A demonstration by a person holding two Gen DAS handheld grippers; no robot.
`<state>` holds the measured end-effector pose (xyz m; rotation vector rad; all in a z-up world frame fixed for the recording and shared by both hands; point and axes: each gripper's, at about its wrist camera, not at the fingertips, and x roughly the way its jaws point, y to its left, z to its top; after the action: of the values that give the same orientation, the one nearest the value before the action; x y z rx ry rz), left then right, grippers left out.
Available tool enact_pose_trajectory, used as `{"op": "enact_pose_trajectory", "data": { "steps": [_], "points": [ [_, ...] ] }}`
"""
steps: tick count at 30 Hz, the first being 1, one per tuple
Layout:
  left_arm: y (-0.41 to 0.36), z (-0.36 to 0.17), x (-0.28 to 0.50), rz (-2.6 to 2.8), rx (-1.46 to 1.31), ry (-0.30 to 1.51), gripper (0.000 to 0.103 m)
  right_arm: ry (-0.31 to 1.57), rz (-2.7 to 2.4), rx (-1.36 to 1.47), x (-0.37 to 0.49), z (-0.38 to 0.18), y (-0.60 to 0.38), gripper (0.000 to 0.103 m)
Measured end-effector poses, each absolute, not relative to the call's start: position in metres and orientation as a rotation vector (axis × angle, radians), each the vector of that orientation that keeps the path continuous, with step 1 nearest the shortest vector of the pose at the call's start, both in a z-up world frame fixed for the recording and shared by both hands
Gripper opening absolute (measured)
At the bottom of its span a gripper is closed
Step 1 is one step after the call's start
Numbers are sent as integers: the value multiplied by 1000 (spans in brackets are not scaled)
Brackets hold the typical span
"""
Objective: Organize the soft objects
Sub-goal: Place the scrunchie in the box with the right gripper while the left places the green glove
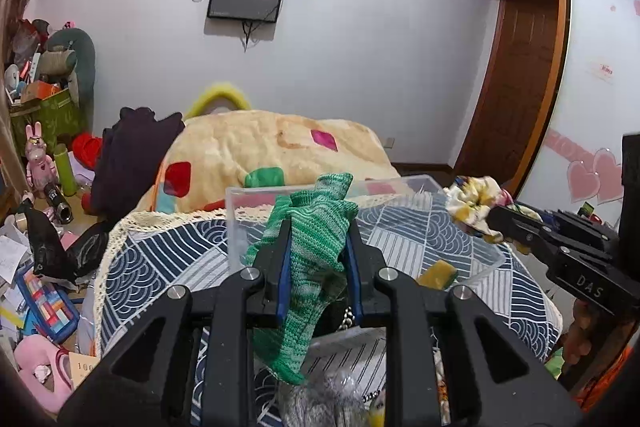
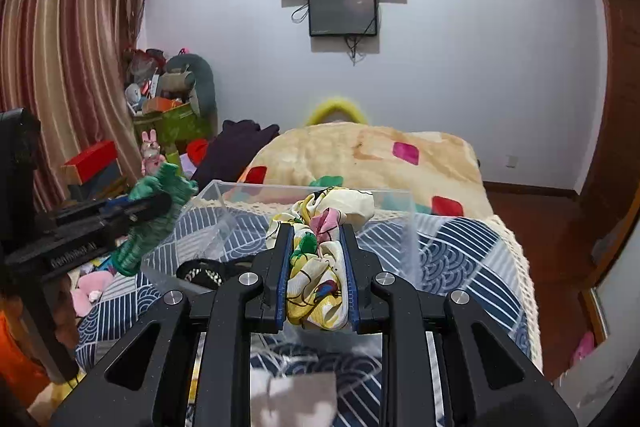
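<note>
My left gripper (image 1: 318, 227) is shut on a green striped knitted cloth (image 1: 312, 251) and holds it up over the near left part of a clear plastic box (image 1: 248, 195). It also shows in the right wrist view (image 2: 154, 207) with the green cloth (image 2: 160, 211) hanging from it. My right gripper (image 2: 316, 231) is shut on a cream floral scrunchie (image 2: 320, 267), held above the same clear box (image 2: 408, 219). The scrunchie also shows in the left wrist view (image 1: 476, 203). A yellow sponge (image 1: 438, 273) lies in the box.
The box stands on a blue-and-white patterned bedspread (image 2: 460, 247). A beige blanket (image 1: 280, 143) and a dark garment (image 1: 132, 155) lie behind it. A black braided item (image 2: 204, 273) lies in the box. Toys and clutter (image 1: 36, 187) cover the floor at the left.
</note>
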<state>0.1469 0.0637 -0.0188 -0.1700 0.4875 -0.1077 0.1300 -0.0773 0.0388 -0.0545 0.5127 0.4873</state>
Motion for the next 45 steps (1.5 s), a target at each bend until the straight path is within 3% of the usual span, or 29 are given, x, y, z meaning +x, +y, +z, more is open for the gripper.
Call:
{"op": "enact_pose_trajectory", "data": {
  "steps": [15,20,22,26,38,45],
  "points": [
    [50,-56,188,-148,-154,623,23,706,530,-134,170,-2,-45,20],
    [44,-59,185,-136,-125,627,28,725,528,-160,170,-7,-44,24],
    [43,-58,184,-139,-127,630,34,722,525,-169,169,-7,-44,29],
    [42,-56,180,-141,-124,627,40,693,503,-164,165,-3,-48,51],
    [45,-32,152,-116,-109,557,62,564,472,-142,142,30,-65,63],
    [53,-16,123,-78,-109,489,68,485,480,-112,117,47,-75,68]
  ]
}}
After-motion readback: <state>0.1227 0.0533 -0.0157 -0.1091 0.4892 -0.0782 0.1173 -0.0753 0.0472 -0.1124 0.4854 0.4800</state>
